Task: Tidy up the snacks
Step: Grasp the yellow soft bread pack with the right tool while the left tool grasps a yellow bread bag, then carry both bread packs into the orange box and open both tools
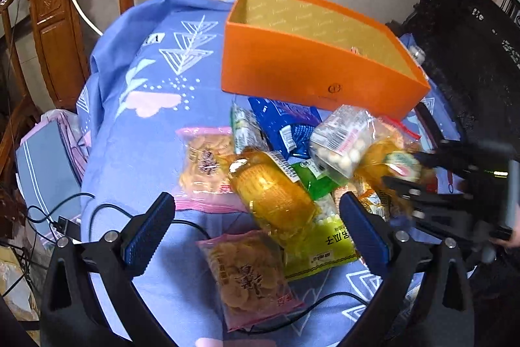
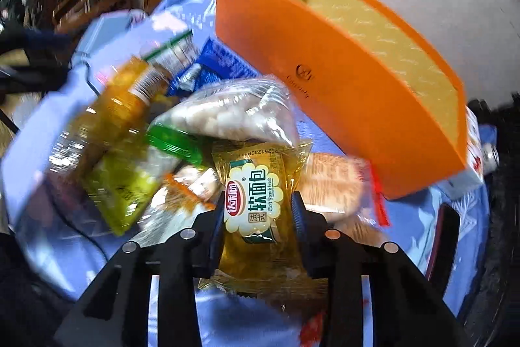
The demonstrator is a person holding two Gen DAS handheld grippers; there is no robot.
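soft bread pack [image 2: 256, 200]: yellow wrapper with a cloud-shaped label, sitting at the near edge of the snack pile, just in front of the orange box [image 2: 341, 93]

right gripper [image 2: 258, 217]: clamped on that bread pack, 1 blue pad on each side of it, pointing forward and slightly down toward the pile

same grab, other camera: left wrist view shows the right gripper [image 1: 406, 174] coming in from the right edge with the bread pack [image 1: 396, 165] in its tips, blurry though

left gripper [image 1: 256, 230]: jaws spread wide, holding nothing, hovering low over the near side of the pile

under the left gripper: a big yellow bag [image 1: 273, 194] and a pink-edged bag of crisps [image 1: 250, 278] lying flat between the 2 fingers

pile: clear bag of white balls [image 1: 341, 142], blue pack [image 1: 286, 126], green seed bag [image 1: 325, 236], 2nd crisps bag [image 1: 208, 161], all overlapping on the blue cloth [image 1: 146, 126]

only in left view: wooden chair [image 1: 55, 21] behind the cloth and a black cable [image 1: 107, 210] trailing across it

only in right view: the printing on the bread label, plus a red-sealed bag of biscuits [image 2: 338, 184] just right of the held pack

box: open top, gold lining; can't tell what's inside
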